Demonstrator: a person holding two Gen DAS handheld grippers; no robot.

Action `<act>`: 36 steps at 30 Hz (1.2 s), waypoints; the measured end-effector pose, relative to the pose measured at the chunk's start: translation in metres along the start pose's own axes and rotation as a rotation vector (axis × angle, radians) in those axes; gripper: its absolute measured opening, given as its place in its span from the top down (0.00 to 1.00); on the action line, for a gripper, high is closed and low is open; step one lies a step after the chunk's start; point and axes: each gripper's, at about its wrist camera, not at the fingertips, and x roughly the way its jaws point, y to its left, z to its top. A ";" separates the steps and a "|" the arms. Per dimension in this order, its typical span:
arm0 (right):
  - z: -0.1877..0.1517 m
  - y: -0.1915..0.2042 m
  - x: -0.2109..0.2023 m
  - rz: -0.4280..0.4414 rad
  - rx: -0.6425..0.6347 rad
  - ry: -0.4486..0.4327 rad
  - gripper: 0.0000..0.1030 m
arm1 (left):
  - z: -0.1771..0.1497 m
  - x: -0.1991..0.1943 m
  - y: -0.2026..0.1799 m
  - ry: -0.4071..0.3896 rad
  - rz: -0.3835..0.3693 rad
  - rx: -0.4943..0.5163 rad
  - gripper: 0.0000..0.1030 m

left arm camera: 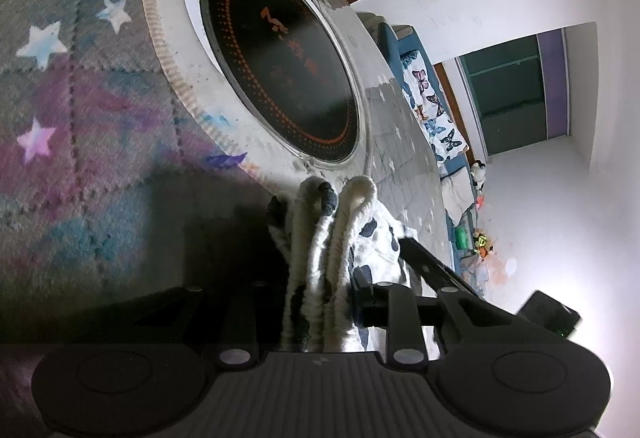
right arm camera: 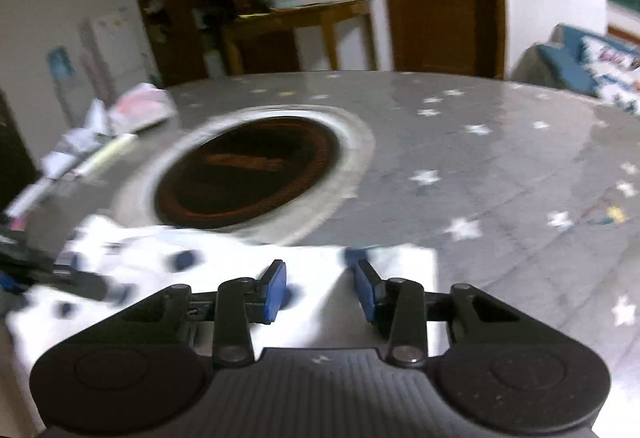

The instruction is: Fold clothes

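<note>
Left hand-held gripper point(left arm camera: 320, 278) tilted sideways, clamped on bunched white dark-spotted garment point(left arm camera: 320, 238), folds standing between fingers. Right hand-held gripper point(right arm camera: 320, 286) hovered level, jaws apart, empty, above garment point(right arm camera: 224, 278) spread on counter point(right arm camera: 500, 178) just beneath.

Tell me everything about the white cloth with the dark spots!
The spotted garment looks like soft white fabric with dark blue spots and thick gathered, ribbed edges. It lies on the grey starry tablecloth, just in front of the round black hob set into the table. The left gripper is shut on a bunched handful of its edges, which stick up between the fingers. The right gripper hovers open over a flat white part. That view is blurred.
</note>
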 end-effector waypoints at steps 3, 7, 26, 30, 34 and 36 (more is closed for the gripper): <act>0.002 -0.021 -0.002 -0.085 0.063 -0.005 0.64 | 0.001 -0.001 0.001 0.004 0.001 0.003 0.72; -0.009 -0.037 -0.026 -0.088 0.116 -0.026 0.64 | 0.001 -0.004 0.002 0.006 0.003 0.009 0.72; -0.055 -0.023 -0.053 0.037 0.211 -0.079 0.93 | -0.007 -0.010 -0.044 -0.009 0.136 0.220 0.74; -0.054 -0.035 -0.081 0.017 0.249 -0.154 0.94 | -0.002 0.000 -0.076 0.003 0.128 0.298 0.73; -0.041 -0.056 -0.108 -0.062 0.251 -0.212 0.94 | 0.004 0.029 -0.115 0.035 0.107 0.384 0.73; -0.034 -0.073 -0.120 -0.111 0.259 -0.233 0.94 | 0.005 0.050 -0.135 0.055 0.089 0.418 0.73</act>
